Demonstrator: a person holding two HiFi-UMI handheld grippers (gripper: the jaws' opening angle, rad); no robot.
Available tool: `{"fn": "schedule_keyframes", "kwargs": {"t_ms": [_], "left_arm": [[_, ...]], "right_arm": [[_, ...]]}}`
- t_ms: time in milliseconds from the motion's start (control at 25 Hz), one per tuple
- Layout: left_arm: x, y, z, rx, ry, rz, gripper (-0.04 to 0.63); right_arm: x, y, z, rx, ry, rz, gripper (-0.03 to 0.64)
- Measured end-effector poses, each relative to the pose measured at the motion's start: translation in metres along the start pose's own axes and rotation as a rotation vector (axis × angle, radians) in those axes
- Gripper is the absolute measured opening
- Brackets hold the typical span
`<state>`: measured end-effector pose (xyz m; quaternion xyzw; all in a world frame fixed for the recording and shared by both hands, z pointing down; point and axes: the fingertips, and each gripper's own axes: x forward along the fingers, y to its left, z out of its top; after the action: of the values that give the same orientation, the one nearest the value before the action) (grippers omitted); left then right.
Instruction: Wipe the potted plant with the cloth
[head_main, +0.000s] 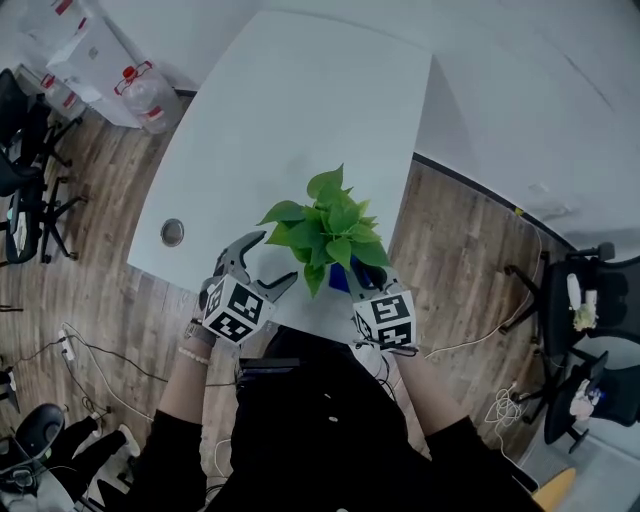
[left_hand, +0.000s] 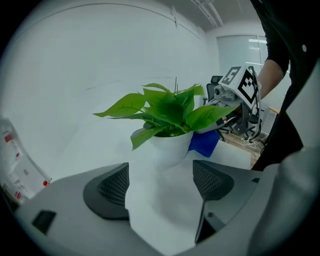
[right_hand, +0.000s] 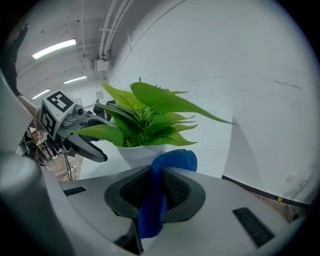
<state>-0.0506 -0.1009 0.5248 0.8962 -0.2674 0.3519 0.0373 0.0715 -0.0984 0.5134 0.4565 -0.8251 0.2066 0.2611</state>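
Note:
A potted plant with broad green leaves (head_main: 325, 225) stands in a white pot (left_hand: 171, 148) near the front edge of the white table (head_main: 290, 110). My right gripper (right_hand: 157, 177) is shut on a blue cloth (right_hand: 172, 160), held close against the pot's side, below the leaves. The head view shows a patch of the cloth (head_main: 339, 275) under the foliage. My left gripper (left_hand: 160, 182) is open with nothing between its jaws and points at the pot from the other side, a short way off. In the head view the left gripper (head_main: 266, 266) is left of the plant and the right gripper (head_main: 352, 282) is at its near right.
A round cable grommet (head_main: 172, 232) sits in the table at left. Boxes and a plastic bottle (head_main: 148, 95) stand on the floor at far left. Office chairs stand at left (head_main: 25, 190) and right (head_main: 585, 300). Cables lie on the wooden floor (head_main: 90, 350).

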Motion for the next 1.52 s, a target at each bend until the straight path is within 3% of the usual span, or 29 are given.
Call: {"fn": "schedule_keyframes", "kwargs": {"t_ms": [240,560,800,960,1200,1520], "left_arm": [[0.017,0.022,0.001,0.132,0.028,-0.06,0.396],[0.035,0.036,0.019,0.103,-0.026,-0.138,0.396],[0.039,0.032,0.026,0.145,-0.036,-0.179,0.397],[0.039,0.022,0.034,0.115,-0.068,-0.181,0.397],[0.036,0.012,0.037,0.045,-0.104,-0.124,0.397],[0.035,-0.001,0.036,-0.002,-0.11,-0.044,0.397]], "right_arm": [[0.018,-0.017,0.015,-0.076,0.016,0.004,0.083],[0.045,-0.036,0.05,-0.272,0.007,0.035,0.084],[0.058,-0.029,0.071,-0.492,-0.014,0.172,0.083],[0.057,-0.021,0.072,-0.587,-0.002,0.245,0.083],[0.044,-0.014,0.059,-0.589,0.01,0.287,0.083],[0.025,-0.006,0.039,-0.508,-0.013,0.229,0.083]]}}
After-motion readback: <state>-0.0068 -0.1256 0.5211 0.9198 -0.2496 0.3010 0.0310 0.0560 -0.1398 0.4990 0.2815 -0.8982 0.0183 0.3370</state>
